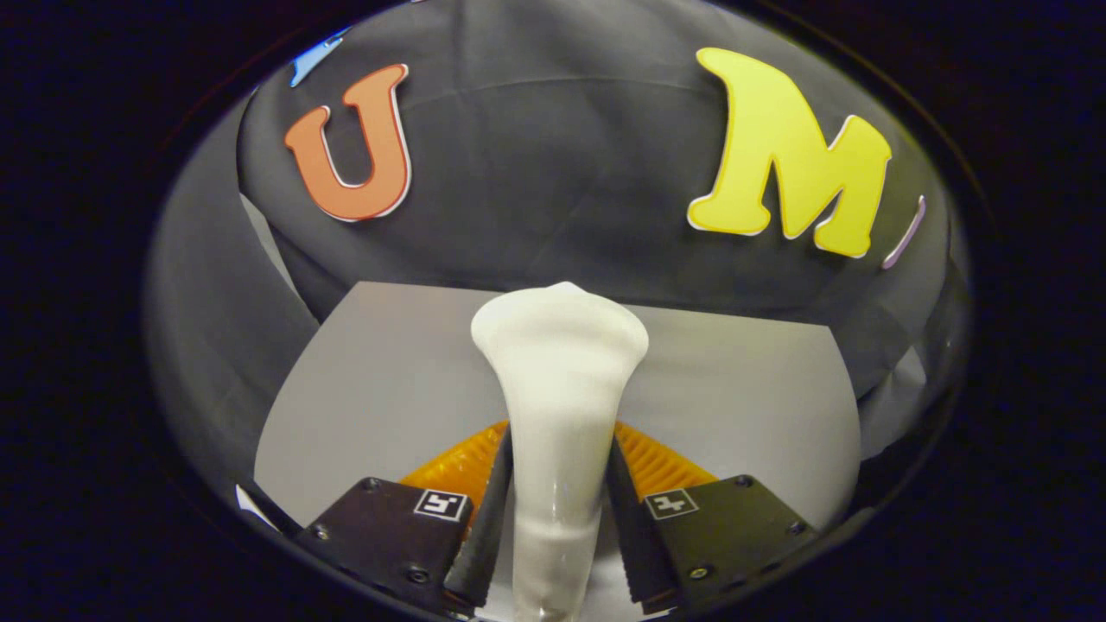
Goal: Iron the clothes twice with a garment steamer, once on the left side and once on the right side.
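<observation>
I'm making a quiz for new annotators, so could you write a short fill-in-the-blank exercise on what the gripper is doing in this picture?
1. The gripper has its jaws closed on the white ____.
2. The garment steamer is clamped by its narrow handle, and its flared head points ____ from the camera.
3. Beneath the steamer lies a flat ____ surface.
4. Beyond that surface hangs the booth's black ____ wall.

Missing words: garment steamer; away; grey; cloth
</observation>
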`<act>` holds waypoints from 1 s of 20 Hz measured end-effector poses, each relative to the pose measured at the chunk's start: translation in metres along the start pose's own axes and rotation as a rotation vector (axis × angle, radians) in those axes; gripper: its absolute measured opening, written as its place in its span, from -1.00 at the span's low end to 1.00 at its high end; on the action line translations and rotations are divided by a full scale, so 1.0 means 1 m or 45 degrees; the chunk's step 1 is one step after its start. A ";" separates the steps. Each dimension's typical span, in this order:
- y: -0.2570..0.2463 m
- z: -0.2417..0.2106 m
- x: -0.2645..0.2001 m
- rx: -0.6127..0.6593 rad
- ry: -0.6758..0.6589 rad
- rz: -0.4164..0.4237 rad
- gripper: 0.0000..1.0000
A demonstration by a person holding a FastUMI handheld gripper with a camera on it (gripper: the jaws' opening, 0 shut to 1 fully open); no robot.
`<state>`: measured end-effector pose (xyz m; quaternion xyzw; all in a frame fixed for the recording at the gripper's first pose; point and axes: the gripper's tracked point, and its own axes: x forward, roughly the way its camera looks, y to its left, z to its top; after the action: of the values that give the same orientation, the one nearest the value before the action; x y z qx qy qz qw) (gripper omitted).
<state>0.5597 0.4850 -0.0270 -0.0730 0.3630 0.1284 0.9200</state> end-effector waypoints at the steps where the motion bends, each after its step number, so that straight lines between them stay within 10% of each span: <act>1: 0.000 0.003 -0.002 0.000 -0.004 -0.007 0.17; 11: -0.002 -0.007 -0.020 0.019 -0.085 0.096 -0.10; 20: -0.021 -0.014 -0.140 0.004 -0.524 0.152 -0.10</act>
<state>0.4578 0.4362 0.0595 -0.0222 0.1714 0.1941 0.9656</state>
